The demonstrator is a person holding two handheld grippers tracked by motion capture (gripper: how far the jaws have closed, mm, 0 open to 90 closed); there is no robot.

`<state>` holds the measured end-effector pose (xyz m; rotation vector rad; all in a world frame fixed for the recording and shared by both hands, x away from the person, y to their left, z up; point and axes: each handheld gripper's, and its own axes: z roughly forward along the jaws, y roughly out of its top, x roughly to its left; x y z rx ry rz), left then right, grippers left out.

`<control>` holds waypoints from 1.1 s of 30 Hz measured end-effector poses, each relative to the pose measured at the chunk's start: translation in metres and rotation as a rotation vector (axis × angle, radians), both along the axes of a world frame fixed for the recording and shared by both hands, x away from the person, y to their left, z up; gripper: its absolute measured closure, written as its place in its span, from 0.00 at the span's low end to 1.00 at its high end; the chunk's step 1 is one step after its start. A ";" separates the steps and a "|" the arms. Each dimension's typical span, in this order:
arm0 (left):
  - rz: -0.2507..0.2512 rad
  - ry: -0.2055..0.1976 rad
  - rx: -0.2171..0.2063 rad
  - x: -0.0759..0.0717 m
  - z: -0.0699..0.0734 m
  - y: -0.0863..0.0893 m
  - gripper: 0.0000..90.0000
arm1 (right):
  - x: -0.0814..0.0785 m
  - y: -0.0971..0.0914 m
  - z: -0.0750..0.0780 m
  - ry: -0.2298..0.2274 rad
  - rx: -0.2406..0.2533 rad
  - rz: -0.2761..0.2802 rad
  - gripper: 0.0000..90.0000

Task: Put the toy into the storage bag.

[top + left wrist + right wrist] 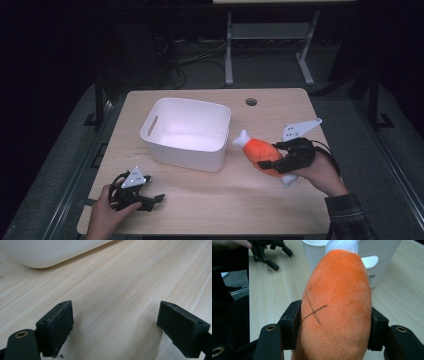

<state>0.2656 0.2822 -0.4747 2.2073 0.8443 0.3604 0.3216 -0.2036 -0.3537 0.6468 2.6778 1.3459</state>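
The right gripper (274, 163) clamps an orange plush drumstick (261, 152) beside the white bin (186, 131). The left gripper (150, 201) rests on the surface (210, 200), jaws apart, gripping nothing

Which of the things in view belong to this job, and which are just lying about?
In the job:
- orange plush toy, clamped in the right gripper
- white bin, likely its target

Lying about:
- left gripper, open and idle on the table
- frame legs beyond the table
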 end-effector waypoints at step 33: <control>0.000 0.000 0.000 0.000 0.000 0.000 0.14 | 0.041 0.050 0.048 -0.047 0.020 0.111 0.45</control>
